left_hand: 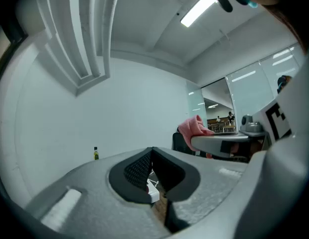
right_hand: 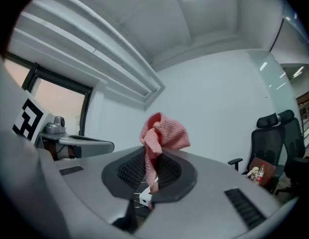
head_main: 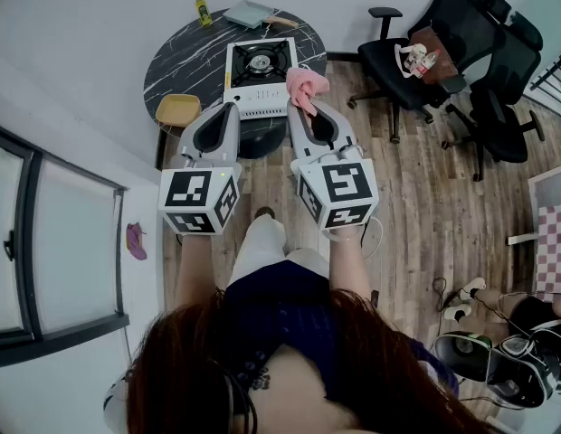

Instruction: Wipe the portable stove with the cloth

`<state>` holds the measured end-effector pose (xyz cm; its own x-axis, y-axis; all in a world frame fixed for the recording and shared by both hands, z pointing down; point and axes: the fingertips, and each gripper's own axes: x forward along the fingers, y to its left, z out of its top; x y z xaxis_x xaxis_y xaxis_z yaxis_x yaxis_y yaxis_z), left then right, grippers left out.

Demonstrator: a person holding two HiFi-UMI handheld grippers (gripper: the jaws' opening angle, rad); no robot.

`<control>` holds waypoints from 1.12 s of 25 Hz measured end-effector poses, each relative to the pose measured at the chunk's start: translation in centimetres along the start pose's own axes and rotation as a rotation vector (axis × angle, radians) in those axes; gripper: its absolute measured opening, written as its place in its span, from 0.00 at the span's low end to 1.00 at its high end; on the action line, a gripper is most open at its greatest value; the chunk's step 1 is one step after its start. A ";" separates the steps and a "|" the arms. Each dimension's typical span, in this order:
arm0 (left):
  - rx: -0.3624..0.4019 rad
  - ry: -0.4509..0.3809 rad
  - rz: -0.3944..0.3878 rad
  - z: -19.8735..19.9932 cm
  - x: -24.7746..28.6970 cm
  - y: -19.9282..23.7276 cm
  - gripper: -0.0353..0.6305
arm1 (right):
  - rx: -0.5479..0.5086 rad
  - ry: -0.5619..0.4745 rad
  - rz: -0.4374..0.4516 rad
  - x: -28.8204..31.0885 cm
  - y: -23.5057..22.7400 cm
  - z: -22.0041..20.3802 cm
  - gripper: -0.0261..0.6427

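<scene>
Right gripper (head_main: 300, 108): jaws clamped on pink cloth (head_main: 306, 85), which bunches above the tips.
Left gripper (head_main: 230, 107): jaws together.
Portable stove (head_main: 258, 72): on round dark marble table (head_main: 176, 66).
Also on table: yellow dish (head_main: 177, 109), small bottle (head_main: 201, 7), grey tray (head_main: 248, 14).
Room: wooden floor (head_main: 416, 188), black office chairs (head_main: 443, 34) at right.

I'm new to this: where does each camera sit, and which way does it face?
Head view: on the person's head, facing steeply down at the stove on the table; hair, legs, left gripper and right gripper show.
Left gripper view: on the left gripper, looking along its shut jaws at wall and ceiling; the right gripper shows at right.
Right gripper view: on the right gripper, looking along jaws shut on the pink cloth.
Shared: all three show the cloth.
</scene>
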<state>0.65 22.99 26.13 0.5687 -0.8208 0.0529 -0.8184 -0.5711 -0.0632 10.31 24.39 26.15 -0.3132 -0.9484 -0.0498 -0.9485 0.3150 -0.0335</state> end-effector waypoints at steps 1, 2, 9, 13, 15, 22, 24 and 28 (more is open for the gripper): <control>-0.003 0.007 0.002 -0.1 0.2 0.3 0.07 | 0.004 0.006 0.005 0.2 0.0 0.0 0.09; -0.006 0.014 0.004 -0.2 0.5 0.5 0.07 | 0.007 0.010 0.010 0.4 0.0 0.0 0.09; -0.023 0.019 -0.005 -0.6 2.4 2.1 0.07 | 0.024 0.001 -0.003 2.2 -0.8 -0.3 0.09; -0.025 0.020 -0.011 -0.4 3.7 2.8 0.07 | 0.041 0.009 -0.022 3.5 -1.6 -0.5 0.09; -0.027 0.019 -0.014 -0.3 4.5 3.2 0.07 | 0.028 0.023 -0.050 4.2 -2.0 -0.7 0.09; -0.029 0.025 -0.025 -0.3 7.7 5.8 0.07 | 0.033 0.015 -0.035 7.8 -2.1 -1.2 0.09; -0.037 0.026 -0.028 -0.3 8.6 6.7 0.07 | 0.043 0.016 -0.041 9.0 -2.6 -1.0 0.09; -0.051 0.023 -0.027 -0.3 10.5 8.9 0.07 | 0.036 0.025 -0.063 11.3 -3.4 -1.0 0.09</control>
<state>-0.69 9.27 26.46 0.5891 -0.8044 0.0772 -0.8062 -0.5915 -0.0109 9.94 12.54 26.72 -0.2541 -0.9669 -0.0219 -0.9643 0.2550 -0.0716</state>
